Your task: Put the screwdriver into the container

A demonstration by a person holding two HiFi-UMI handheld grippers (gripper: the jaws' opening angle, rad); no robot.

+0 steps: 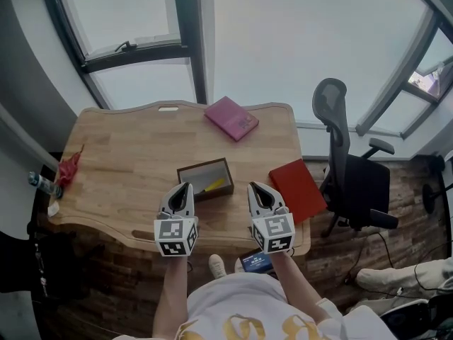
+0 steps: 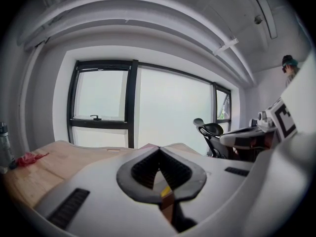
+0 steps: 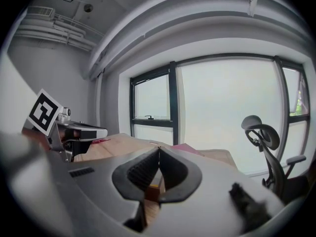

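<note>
White shirt with gold print [image 1: 241, 310] fills the bottom of the head view, with both forearms reaching out from it over the near edge of the light wooden surface [image 1: 127, 161]. Left tongs [image 1: 186, 188]: pressed together, tips meeting, nothing pinched; its own view confirms this. Right tongs [image 1: 253, 187]: likewise pressed together and empty, confirmed in its own view. Small dark brown open-topped rectangular container [image 1: 202, 164] sits on the surface just beyond the tips and between the two tongs, touching neither. Yellow-handled screwdriver [image 1: 214, 186] lies inside it, slanted across the floor towards the right tongs' side; a yellow glint also shows low through the left tongs' gap. Flat pink book [image 1: 231, 117] lies well beyond the container; flat red book [image 1: 297, 188] lies just right of the right tongs. Judgement: placement looks complete, since the tool is in and released. Nothing appears left but to draw the tongs away.
</note>
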